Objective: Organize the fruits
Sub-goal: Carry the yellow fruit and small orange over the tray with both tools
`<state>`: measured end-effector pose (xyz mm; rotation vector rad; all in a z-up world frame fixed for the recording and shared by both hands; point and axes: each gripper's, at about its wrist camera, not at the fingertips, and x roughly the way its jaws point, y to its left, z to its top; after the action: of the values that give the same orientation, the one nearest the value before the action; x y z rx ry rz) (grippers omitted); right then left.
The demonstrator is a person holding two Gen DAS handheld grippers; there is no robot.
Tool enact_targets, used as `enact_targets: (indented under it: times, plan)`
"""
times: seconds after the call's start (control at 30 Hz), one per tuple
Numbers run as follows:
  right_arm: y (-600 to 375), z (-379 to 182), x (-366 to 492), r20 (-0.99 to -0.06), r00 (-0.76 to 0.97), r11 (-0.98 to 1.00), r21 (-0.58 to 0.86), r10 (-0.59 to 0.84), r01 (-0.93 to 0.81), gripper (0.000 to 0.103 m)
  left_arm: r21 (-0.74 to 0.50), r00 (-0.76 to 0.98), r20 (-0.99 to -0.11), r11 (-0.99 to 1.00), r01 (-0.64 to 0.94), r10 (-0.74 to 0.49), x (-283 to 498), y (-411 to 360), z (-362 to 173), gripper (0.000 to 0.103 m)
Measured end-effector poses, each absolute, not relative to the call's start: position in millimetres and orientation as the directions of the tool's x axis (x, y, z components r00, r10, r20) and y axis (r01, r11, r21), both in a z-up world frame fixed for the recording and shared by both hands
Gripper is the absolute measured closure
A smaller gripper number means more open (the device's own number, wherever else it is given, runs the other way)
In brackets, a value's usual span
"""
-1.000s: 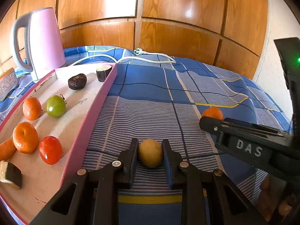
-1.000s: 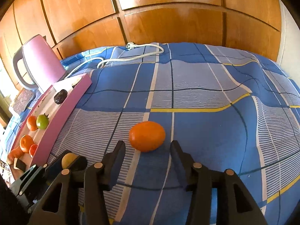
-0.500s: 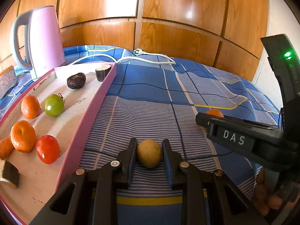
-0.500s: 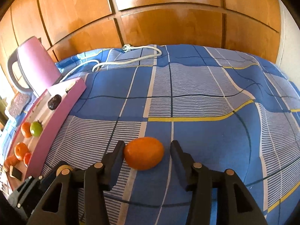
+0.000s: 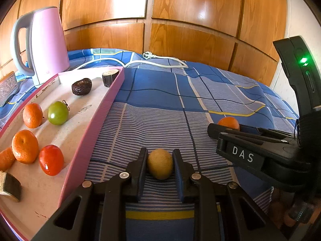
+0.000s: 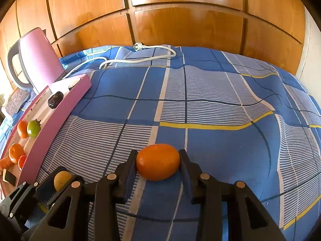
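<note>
My left gripper (image 5: 159, 165) is shut on a small yellow-brown round fruit (image 5: 160, 166), low over the blue checked cloth, right of the pink tray (image 5: 94, 124). It also shows in the right wrist view (image 6: 60, 181). My right gripper (image 6: 158, 165) has closed on an orange (image 6: 158, 164) that rests on the cloth; both fingers touch its sides. In the left wrist view the orange (image 5: 228, 123) peeks out behind the right gripper's fingers (image 5: 240, 138). The tray holds oranges (image 5: 25, 146), a green tomato (image 5: 57, 112) and a red tomato (image 5: 51, 160).
A pink kettle (image 5: 45, 44) stands behind the tray, its white cord (image 5: 160, 60) lying across the far cloth. The tray also holds a dark dried fruit (image 5: 81, 86), an aubergine piece (image 5: 109, 76) and a dark-skinned piece (image 5: 9, 186) at the front. Wooden panels (image 5: 180, 20) close the back.
My right gripper moved forward around the orange and closed its fingers onto it. My left gripper stayed shut on the yellow-brown fruit and barely moved.
</note>
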<state>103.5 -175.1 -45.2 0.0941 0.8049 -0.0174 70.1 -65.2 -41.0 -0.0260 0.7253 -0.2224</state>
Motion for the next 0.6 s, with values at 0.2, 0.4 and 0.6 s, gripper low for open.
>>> enact_targets:
  times: [0.2, 0.4, 0.6]
  plan:
    - [-176.7, -45.2, 102.8, -0.719, 0.694, 0.995, 0.086, 0.026, 0.052, 0.062, -0.097, 0.725, -0.657, 0.976, 0.193, -0.209, 69.8, -65.1, -40.8, 0.078]
    - [-175.1, -44.0, 101.3, -0.720, 0.694, 0.997, 0.068, 0.015, 0.048, 0.062, -0.091, 0.724, -0.658, 0.976, 0.197, -0.207, 68.7, -64.0, -40.4, 0.078]
    - [-173.5, -43.2, 97.7, -0.721, 0.693, 0.998, 0.050, 0.002, 0.049, 0.063, -0.094, 0.720, -0.661, 0.975, 0.199, -0.211, 66.2, -62.1, -39.1, 0.078]
